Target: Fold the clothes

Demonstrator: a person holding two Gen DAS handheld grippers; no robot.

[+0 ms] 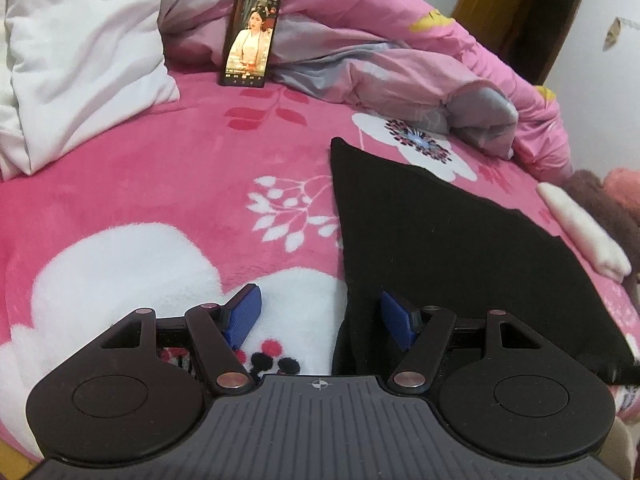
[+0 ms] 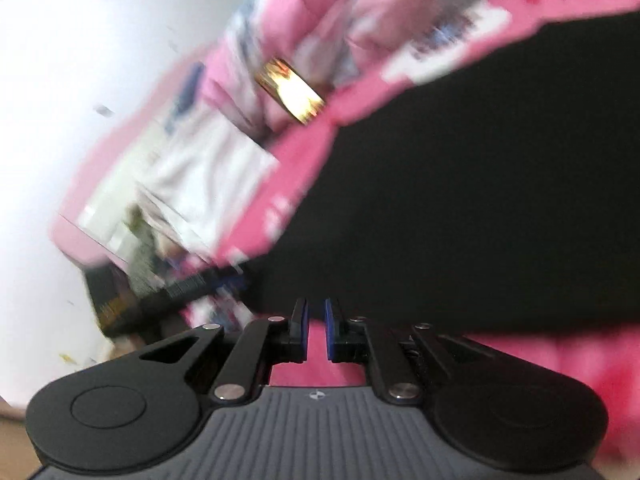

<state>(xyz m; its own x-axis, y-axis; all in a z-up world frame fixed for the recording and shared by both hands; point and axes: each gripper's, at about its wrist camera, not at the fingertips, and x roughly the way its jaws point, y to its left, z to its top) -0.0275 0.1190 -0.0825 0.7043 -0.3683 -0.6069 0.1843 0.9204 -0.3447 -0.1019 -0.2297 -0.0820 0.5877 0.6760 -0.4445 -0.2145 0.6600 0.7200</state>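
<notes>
A black cloth (image 1: pixel 440 240) lies flat on my pink bed (image 1: pixel 160 184). A phone (image 1: pixel 250 38) leans on the quilt (image 1: pixel 380 48), near a pillow (image 1: pixel 80 52). My left fingers (image 1: pixel 320 320) are spread wide, empty. My right fingers (image 2: pixel 316 330) are almost closed, holding nothing. That view is blurry.

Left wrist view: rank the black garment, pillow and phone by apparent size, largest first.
1. Black garment, though it lies nearest the camera, which inflates it.
2. Pillow, fairly close in apparent size and cut off at the frame edge.
3. Phone, clearly smallest.
</notes>
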